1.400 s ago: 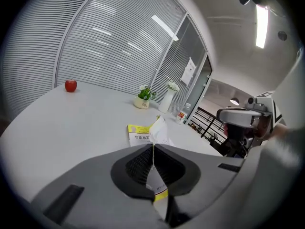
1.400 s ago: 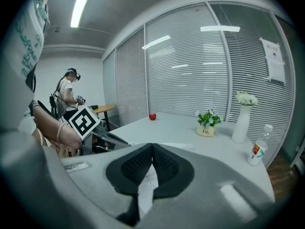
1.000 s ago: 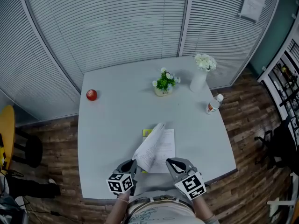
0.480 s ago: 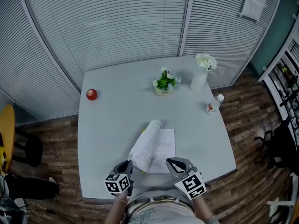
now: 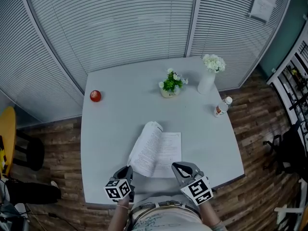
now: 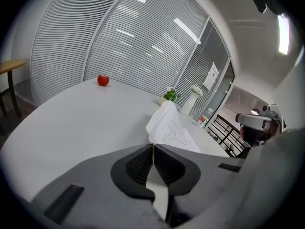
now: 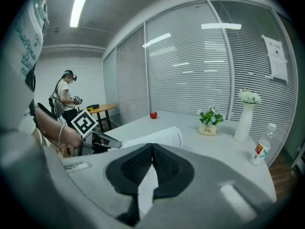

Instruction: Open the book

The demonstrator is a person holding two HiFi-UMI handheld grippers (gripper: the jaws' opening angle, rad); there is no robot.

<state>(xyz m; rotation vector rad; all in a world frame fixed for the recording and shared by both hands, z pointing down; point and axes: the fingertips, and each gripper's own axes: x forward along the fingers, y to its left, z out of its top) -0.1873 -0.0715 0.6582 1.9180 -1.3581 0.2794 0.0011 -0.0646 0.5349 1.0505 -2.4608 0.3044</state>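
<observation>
The book (image 5: 167, 148) lies near the table's front edge, its right-hand pages flat. Its left part, a thick sheaf of pages (image 5: 143, 150) with a yellow-green cover, is lifted and curls over to the left. My left gripper (image 5: 130, 170) is shut on the sheaf's near edge. In the left gripper view the cover's thin green edge shows between the closed jaws (image 6: 152, 148), with the curled pages (image 6: 170, 127) beyond. My right gripper (image 5: 176, 168) is shut on the near edge of the flat right-hand pages. A white printed sheet passes through it (image 7: 152, 148), and the book (image 7: 159, 138) shows ahead.
On the grey table (image 5: 110, 129) a red apple (image 5: 95, 96) sits far left, a small potted plant (image 5: 171, 84) and a white vase of flowers (image 5: 208, 77) at the back, a bottle (image 5: 221, 107) near the right edge. A person (image 7: 66, 97) stands off to the left.
My left gripper has moved left and a little down with the book's left part. The lifted sheaf has swung further left, so the book stands wider open. The right gripper has kept still.
</observation>
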